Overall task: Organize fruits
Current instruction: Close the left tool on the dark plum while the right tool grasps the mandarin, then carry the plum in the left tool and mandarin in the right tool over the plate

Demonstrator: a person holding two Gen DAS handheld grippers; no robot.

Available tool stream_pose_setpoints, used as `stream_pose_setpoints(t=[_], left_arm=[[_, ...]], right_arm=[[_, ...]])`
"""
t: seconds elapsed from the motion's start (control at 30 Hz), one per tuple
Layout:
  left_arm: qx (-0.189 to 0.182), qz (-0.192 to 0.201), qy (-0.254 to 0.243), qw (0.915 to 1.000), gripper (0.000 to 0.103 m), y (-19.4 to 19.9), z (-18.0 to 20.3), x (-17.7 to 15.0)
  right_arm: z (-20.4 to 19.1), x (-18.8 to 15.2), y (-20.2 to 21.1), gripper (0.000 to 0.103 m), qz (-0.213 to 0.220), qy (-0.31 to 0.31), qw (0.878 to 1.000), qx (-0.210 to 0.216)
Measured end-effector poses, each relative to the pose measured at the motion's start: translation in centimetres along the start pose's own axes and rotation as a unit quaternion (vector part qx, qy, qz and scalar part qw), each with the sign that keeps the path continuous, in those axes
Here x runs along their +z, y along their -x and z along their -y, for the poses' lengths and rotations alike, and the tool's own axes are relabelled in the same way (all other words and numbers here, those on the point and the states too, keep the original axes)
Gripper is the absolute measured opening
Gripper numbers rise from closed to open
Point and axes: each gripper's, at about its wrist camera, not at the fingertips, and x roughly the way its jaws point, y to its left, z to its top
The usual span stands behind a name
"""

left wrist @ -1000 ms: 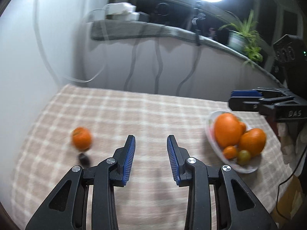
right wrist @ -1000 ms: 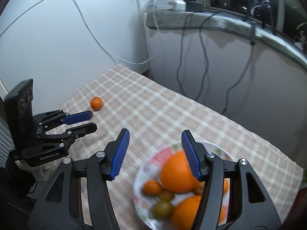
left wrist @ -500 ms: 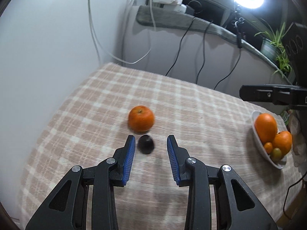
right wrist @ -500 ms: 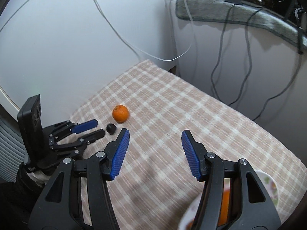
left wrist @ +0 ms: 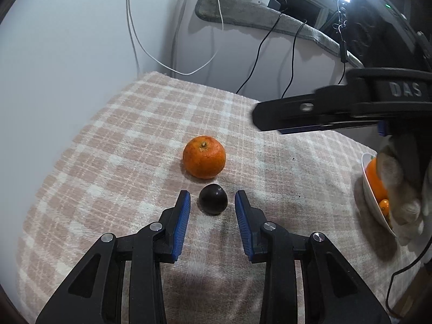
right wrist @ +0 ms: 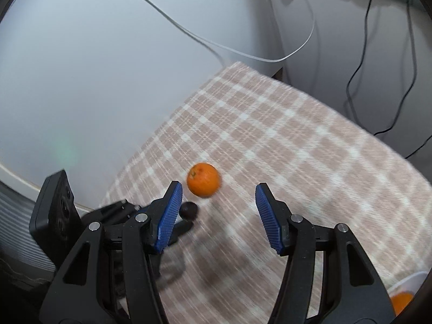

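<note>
While the left tool gapes around the plum, untouched, the orange sits just beyond; right tool released; bowl holds oranges.

each gripper is black plastic with ribbed blue pads, silver screws, and "das" lettering.

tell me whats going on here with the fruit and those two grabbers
A person is sorting fruit on a checked cloth with a gripper in each hand. The left gripper is open, its blue fingers on either side of a small dark fruit but not pressing it. A tangerine lies just beyond it, untouched. The right gripper is open and empty, pointed toward the tangerine. A white bowl at the cloth's edge already holds orange fruit.
</note>
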Motion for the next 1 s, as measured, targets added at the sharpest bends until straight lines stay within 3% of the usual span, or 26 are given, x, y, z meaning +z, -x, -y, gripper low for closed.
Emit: stream_pose_setpoints(t=[0.53,0.73,1.0], left_arm=[[-0.011,-0.019,0.009,0.9997,0.032,-1.2,-0.6,0.2],[-0.013,-0.019,0.011,0.9997,0.023,-1.3,-0.8,0.3],[-0.014,-0.015,0.008,0.9998,0.021,-0.9,-0.7,0.2]], right_arm=[[-0.3,0.9,-5.2,0.055,-0.038,-0.011,0.999,0.023],[-0.1,0.5,-5.9,0.04,-0.046,-0.015,0.998,0.034],[0.3,0.3,-5.7,0.039,-0.038,-0.031,0.998,0.043]])
